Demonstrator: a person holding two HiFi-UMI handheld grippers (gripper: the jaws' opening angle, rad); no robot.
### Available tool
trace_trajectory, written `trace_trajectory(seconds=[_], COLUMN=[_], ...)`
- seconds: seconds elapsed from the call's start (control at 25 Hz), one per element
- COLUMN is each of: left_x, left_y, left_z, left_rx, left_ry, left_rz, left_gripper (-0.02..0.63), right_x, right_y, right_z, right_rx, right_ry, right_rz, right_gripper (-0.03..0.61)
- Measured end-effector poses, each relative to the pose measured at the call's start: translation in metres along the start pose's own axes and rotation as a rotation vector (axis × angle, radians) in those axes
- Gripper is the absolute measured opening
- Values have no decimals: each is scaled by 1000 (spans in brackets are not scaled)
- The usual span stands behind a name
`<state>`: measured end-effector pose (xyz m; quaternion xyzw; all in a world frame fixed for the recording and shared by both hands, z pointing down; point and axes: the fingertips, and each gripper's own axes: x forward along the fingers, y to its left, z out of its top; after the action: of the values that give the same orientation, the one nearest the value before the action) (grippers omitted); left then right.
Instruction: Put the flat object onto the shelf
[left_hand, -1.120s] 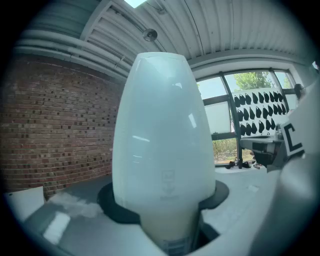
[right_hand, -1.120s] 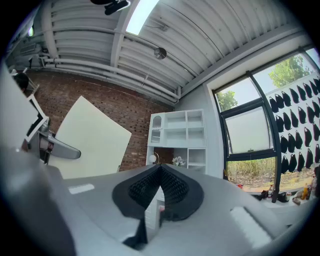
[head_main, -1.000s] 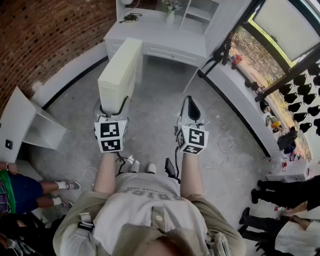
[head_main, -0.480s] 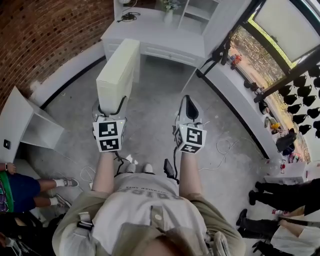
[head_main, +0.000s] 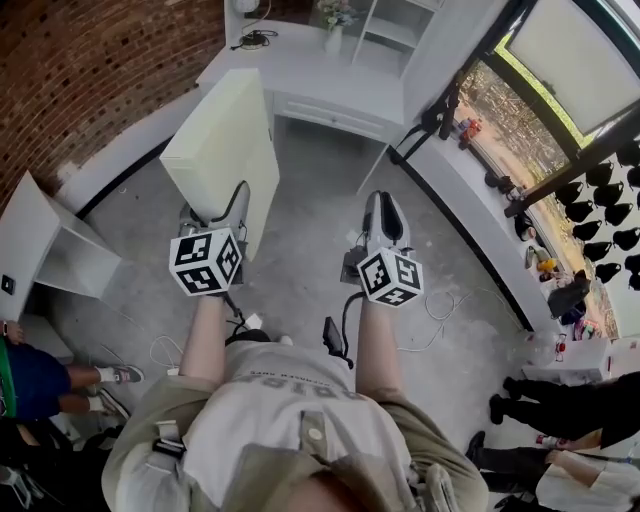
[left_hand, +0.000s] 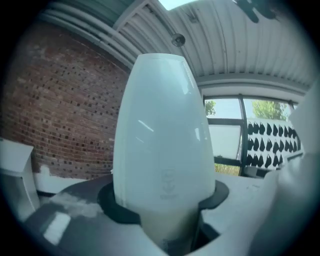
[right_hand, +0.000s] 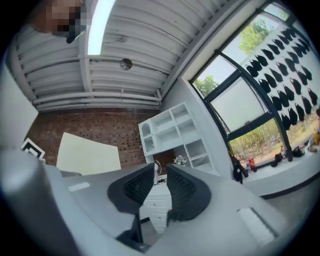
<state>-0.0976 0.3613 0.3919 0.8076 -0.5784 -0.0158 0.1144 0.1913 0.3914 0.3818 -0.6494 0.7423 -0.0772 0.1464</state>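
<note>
The flat object (head_main: 218, 150) is a cream-white panel, tilted so its broad face shows in the head view. My left gripper (head_main: 213, 212) is shut on its near lower edge. In the left gripper view the panel (left_hand: 162, 140) rises from between the jaws of the left gripper (left_hand: 165, 202) and fills the middle. My right gripper (head_main: 384, 207) hangs over the floor to the right, with nothing in it. Its jaws have just been opening, and a narrow gap shows between the right gripper (right_hand: 160, 184) pads. The white shelf unit (head_main: 392, 25) stands on the desk ahead, and the shelf unit (right_hand: 175, 132) shows beyond the panel (right_hand: 87, 155).
A white desk (head_main: 330, 85) stands ahead against the brick wall (head_main: 90, 70). A white cabinet (head_main: 50, 245) lies at the left. A window ledge (head_main: 500, 215) with small items runs along the right. People stand at the lower right (head_main: 560, 400) and lower left (head_main: 40, 380). Cables (head_main: 440, 300) lie on the floor.
Both grippers have rolled, their marker cubes turning. The panel has tipped from edge-on to showing its broad face and shifted left and forward. The right gripper has moved slightly right.
</note>
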Motion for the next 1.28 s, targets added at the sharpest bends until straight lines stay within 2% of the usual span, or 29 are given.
trace_trajectory(seconds=[0.08, 0.32, 0.4, 0.64, 0.92, 1.08, 1.28], left_x=[4, 18, 25, 53, 99, 124, 164], left_y=[1, 12, 14, 16, 21, 21, 35], left_z=[2, 2, 1, 2, 0, 0, 2], left_rx=[-92, -424, -508, -660, -917, -972, -1029], left_ry=[-29, -121, -141, -184, -237, -222, -186], left_rz=[-2, -11, -12, -42, -117, -147, -182], left_gripper=[290, 290, 290, 291, 291, 291, 291], right_x=[3, 12, 16, 30, 55, 75, 123], right_y=[-7, -17, -20, -6, 27, 33, 49], right_z=[-4, -34, -45, -73, -113, -131, -136], right_rx=[81, 288, 361, 538, 795, 981, 1104], right_ry=[9, 65, 87, 142, 201, 222, 190], right_rz=[14, 47, 54, 108, 201, 174, 189], right_gripper=[126, 263, 303, 389, 495, 523, 525])
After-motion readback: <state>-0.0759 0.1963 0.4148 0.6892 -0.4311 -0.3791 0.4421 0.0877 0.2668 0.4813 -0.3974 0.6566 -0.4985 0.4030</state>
